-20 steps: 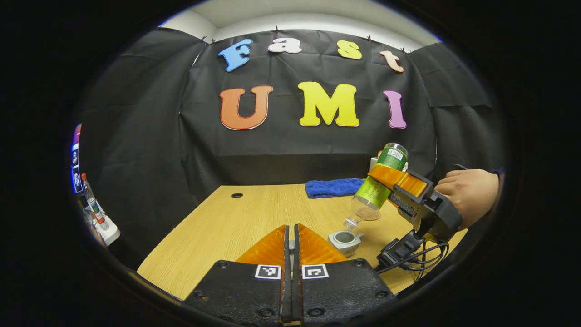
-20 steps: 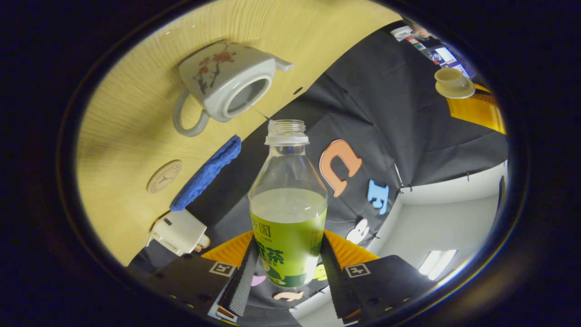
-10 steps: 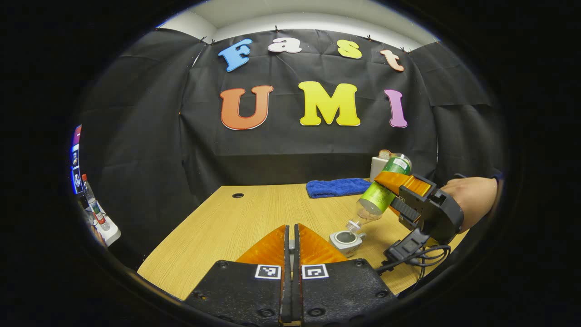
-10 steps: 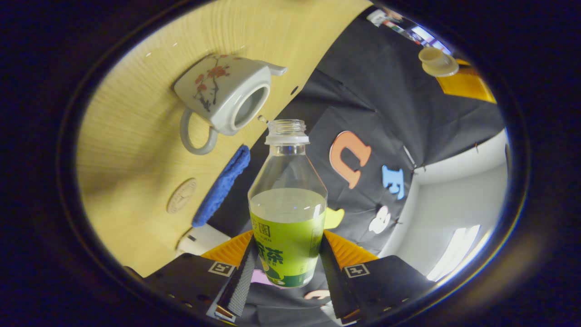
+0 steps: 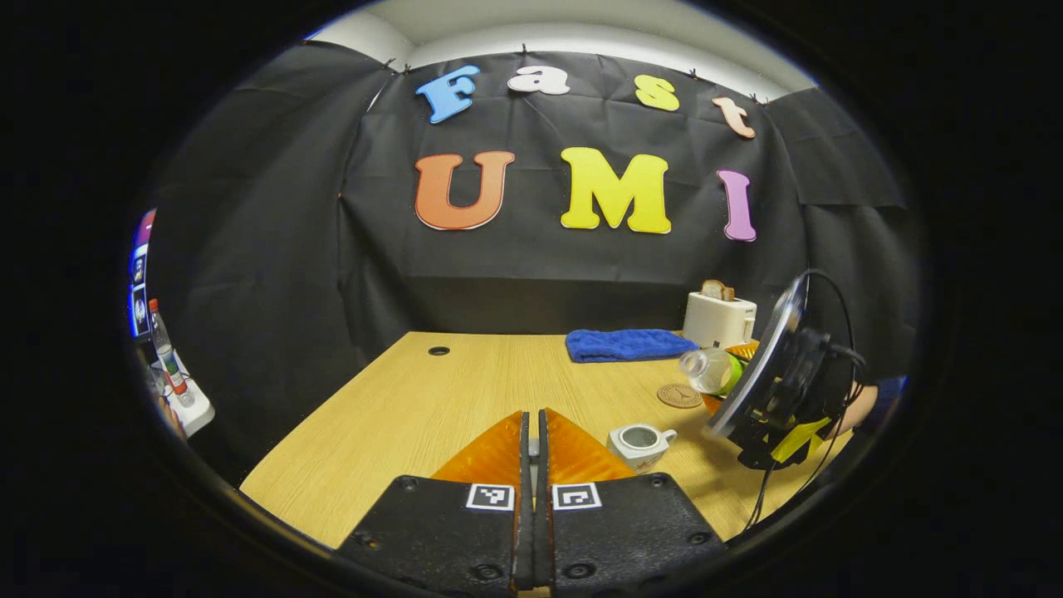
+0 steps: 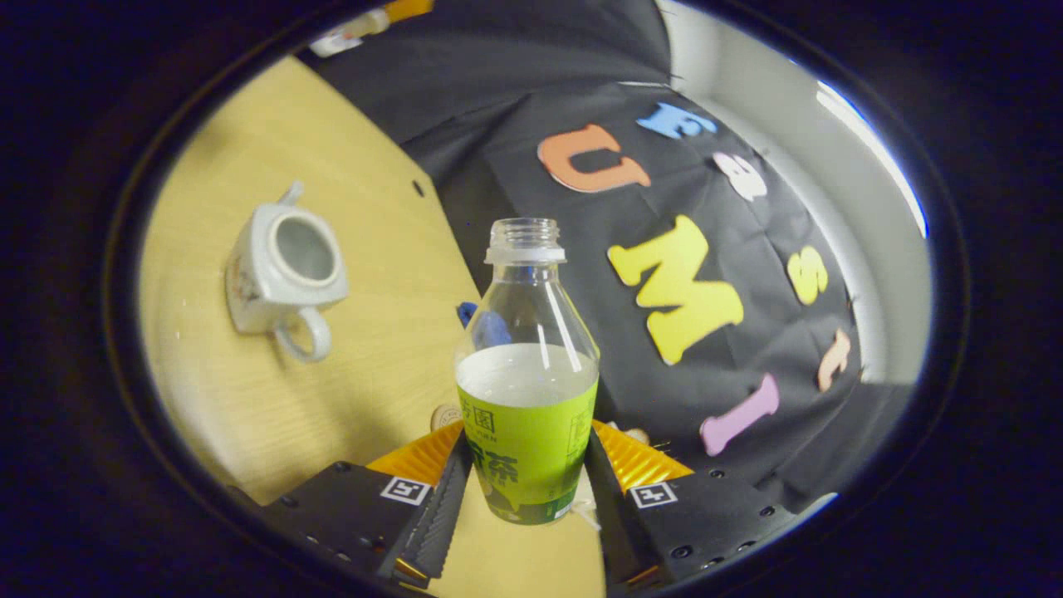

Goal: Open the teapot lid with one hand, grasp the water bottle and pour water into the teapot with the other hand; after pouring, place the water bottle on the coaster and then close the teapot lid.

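Gripping the bottle by its labelled body, your right gripper had both fingers pressed on it, open mouth tilted above the table. Your left gripper had its fingers together; what they held I cannot tell. The teapot sat lidless near the front edge, the coaster behind it, toward the towel.
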Tool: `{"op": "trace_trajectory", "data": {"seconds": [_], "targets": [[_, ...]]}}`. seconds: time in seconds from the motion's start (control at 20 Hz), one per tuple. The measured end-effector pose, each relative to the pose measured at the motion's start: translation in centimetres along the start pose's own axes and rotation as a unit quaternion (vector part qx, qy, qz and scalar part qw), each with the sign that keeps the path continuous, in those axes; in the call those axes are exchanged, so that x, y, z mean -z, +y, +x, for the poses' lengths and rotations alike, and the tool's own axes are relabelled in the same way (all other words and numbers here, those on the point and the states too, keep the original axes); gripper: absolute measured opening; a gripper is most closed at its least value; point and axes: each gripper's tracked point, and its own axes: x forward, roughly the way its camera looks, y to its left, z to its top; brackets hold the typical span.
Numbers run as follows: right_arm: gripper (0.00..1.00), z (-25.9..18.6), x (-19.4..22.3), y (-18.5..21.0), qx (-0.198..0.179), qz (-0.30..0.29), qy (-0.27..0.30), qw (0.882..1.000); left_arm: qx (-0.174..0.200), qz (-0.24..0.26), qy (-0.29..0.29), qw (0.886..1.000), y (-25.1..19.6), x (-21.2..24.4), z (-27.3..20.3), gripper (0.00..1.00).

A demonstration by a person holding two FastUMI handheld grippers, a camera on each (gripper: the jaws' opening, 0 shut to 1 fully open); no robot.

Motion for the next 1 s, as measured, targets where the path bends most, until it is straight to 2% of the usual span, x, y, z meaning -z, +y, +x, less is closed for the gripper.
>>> {"op": "trace_trajectory", "data": {"seconds": [0.15,0.35,0.45,0.55,0.6,0.65,0.85,1.0], "targets": [[0.72,1.0,0.8,-1.3,-0.008,0.136,0.019,0.990,-0.002,0.007,0.004,1.000,-0.3,0.2,0.2,0.03],[0.72,2.3,0.9,-3.2,-0.008,0.261,0.021,0.965,0.002,0.013,0.007,1.000,-0.8,0.4,0.3,0.03],[0.72,3.3,1.1,-3.1,-0.024,0.335,0.026,0.941,0.000,0.016,0.005,1.000,-0.7,0.2,0.2,0.03],[0.72,4.7,1.2,-2.6,-0.051,0.409,0.042,0.910,0.000,0.016,0.001,1.000,-0.9,0.0,0.1,0.03],[0.73,5.3,1.4,-2.0,-0.063,0.436,0.055,0.896,-0.001,0.017,-0.001,1.000,-0.8,-0.1,0.0,0.03],[0.73,6.1,1.6,-2.0,-0.065,0.453,0.066,0.887,-0.002,0.020,-0.003,1.000,-0.8,-0.2,-0.2,0.03],[0.72,8.6,1.5,-1.3,-0.071,0.462,0.080,0.880,0.001,0.033,-0.008,0.999,-1.7,-0.2,0.1,0.03],[0.72,10.5,0.6,-1.2,-0.078,0.444,0.077,0.889,-0.005,0.035,-0.012,0.999,-1.8,-0.3,0.5,0.03]]}}
